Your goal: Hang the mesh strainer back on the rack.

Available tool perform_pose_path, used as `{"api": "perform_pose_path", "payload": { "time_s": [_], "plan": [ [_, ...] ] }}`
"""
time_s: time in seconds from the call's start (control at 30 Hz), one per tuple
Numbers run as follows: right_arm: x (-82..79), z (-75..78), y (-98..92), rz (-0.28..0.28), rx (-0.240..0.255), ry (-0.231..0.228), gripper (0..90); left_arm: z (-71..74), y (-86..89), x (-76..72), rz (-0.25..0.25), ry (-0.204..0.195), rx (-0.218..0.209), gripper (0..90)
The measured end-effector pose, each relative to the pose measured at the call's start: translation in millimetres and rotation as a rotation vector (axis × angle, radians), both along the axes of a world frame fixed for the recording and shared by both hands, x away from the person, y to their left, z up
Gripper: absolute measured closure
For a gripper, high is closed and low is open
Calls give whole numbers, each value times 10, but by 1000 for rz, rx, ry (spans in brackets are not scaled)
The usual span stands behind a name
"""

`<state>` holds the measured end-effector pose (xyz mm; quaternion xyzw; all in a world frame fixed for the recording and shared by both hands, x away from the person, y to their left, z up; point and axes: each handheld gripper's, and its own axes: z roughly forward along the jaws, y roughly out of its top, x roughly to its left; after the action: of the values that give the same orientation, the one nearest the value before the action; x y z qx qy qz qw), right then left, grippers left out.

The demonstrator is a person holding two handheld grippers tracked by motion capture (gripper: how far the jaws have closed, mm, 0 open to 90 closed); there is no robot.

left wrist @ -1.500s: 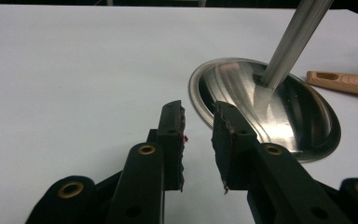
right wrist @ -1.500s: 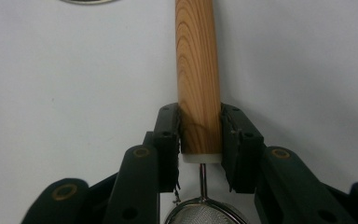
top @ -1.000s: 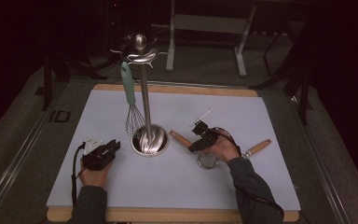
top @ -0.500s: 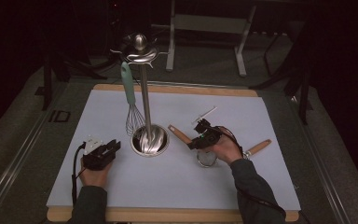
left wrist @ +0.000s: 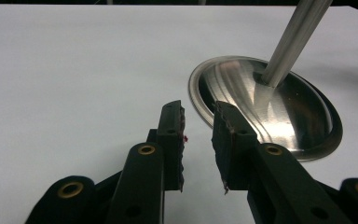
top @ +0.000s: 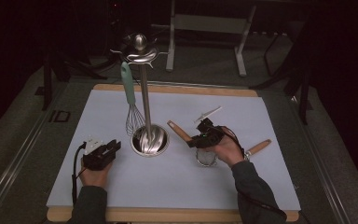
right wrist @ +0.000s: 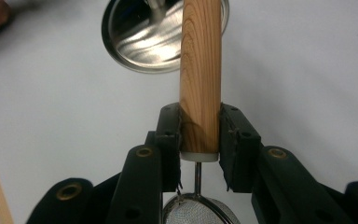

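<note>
Right gripper view: wood-handled mesh strainer (right wrist: 200, 79).

Small mesh strainer (right wrist: 200, 212) with wooden handle (right wrist: 200, 74), clamped at the handle's lower end, handle toward the steel stand base (right wrist: 156, 35)

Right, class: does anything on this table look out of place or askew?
Nothing is spilled or damaged. One wooden-handled utensil lies loose on the mat, while the whisk hangs on the stand.

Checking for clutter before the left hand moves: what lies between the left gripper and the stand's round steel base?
Nothing: in the left gripper view, only bare white mat separates the left gripper from the steel base.
</note>
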<state>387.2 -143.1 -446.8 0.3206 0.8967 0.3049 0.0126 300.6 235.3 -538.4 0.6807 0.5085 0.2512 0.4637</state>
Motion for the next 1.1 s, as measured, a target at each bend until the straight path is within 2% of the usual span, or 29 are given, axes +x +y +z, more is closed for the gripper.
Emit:
{"api": "perform_pose_path", "payload": {
  "time_s": [0.3,0.87,1.0,1.1],
  "plan": [
    [-71,101,-58,-14,61,-32,713,-1,-5,-1,-1,-1,2,733],
    [-290,327,-51,7,106,-123,714,-1,-10,-2,-4,-2,6,733],
    [-353,394,-93,21,152,-130,713,-1,-11,-2,-4,-1,6,733],
    [-396,436,-106,24,166,-140,714,-1,-13,-3,-4,0,6,733]
  ]
}}
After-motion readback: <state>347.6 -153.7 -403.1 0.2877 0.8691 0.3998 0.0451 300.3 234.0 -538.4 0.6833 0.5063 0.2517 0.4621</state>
